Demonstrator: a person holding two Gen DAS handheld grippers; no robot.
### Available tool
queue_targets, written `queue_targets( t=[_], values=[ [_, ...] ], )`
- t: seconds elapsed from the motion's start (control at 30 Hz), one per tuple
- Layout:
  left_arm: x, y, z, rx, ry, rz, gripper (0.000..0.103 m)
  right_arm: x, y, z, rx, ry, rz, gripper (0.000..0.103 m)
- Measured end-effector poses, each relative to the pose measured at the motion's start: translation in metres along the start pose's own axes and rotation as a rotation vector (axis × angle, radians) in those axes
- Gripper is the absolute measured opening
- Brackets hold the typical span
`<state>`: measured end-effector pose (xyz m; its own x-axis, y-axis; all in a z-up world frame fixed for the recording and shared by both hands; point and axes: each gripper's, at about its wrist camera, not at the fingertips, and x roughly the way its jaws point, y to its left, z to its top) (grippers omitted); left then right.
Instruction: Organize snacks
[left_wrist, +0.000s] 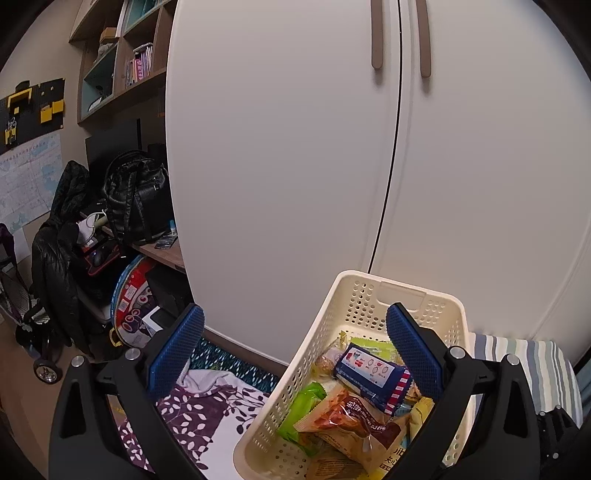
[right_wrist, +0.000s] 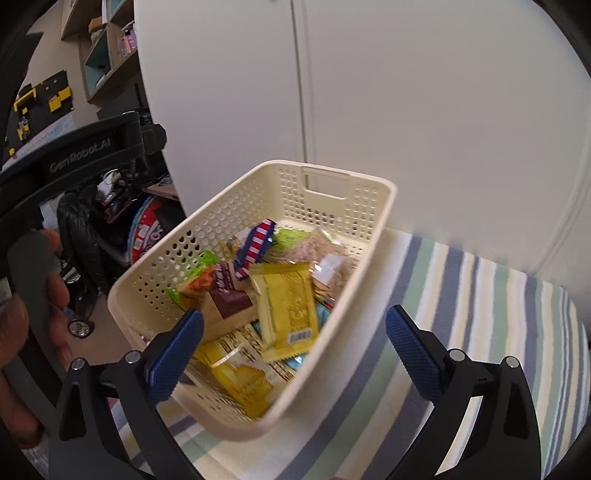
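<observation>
A cream perforated basket (left_wrist: 332, 325) (right_wrist: 332, 206) holds several snack packets and sits on striped bedding. In it lie a blue packet with a red-striped end (left_wrist: 369, 373) (right_wrist: 255, 243), a green packet (left_wrist: 301, 406) and an orange-brown packet (left_wrist: 351, 417); a yellow packet (right_wrist: 288, 310) lies on top in the right wrist view. My left gripper (left_wrist: 295, 343) is open over the basket's left wall, its right finger above the snacks. My right gripper (right_wrist: 293, 343) is open at the basket's near end, astride its near right corner. Neither gripper grips anything.
A white two-door wardrobe (left_wrist: 295, 147) (right_wrist: 406, 92) stands right behind the basket. A purple leaf-print blanket (left_wrist: 192, 413) lies left of it. Further left are a cluttered desk with a black bag (left_wrist: 136, 195) and jackets. A hand (right_wrist: 22, 317) holds the other gripper's handle.
</observation>
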<state>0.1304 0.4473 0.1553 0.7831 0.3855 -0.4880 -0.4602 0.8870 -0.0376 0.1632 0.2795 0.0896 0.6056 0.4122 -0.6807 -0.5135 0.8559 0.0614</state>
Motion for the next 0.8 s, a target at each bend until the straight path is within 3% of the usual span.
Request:
queue_targets(
  t=[0.27,0.4,0.5,0.7,0.8],
  values=[
    [-0.02,-0.012,0.006,0.095,-0.045,0.061,0.1,-0.055,-0.006,-0.027,0.03,-0.129,-0.108,0.098],
    [-0.036,-0.018,0.007,0.16,-0.048,0.045,0.1,-0.078,-0.01,-0.032,0.032,-0.18,-0.163,0.098],
    [-0.056,-0.014,0.0,0.18,-0.062,0.035,0.1,-0.094,-0.011,-0.033,0.053,-0.205,-0.141,0.098],
    [-0.075,0.007,-0.029,0.212,-0.016,0.049,0.1,-0.122,0.007,-0.04,0.017,-0.283,-0.14,0.098],
    [-0.085,0.021,-0.041,0.21,-0.009,0.056,0.1,-0.119,0.016,-0.043,-0.012,-0.24,-0.122,0.098]
  ],
)
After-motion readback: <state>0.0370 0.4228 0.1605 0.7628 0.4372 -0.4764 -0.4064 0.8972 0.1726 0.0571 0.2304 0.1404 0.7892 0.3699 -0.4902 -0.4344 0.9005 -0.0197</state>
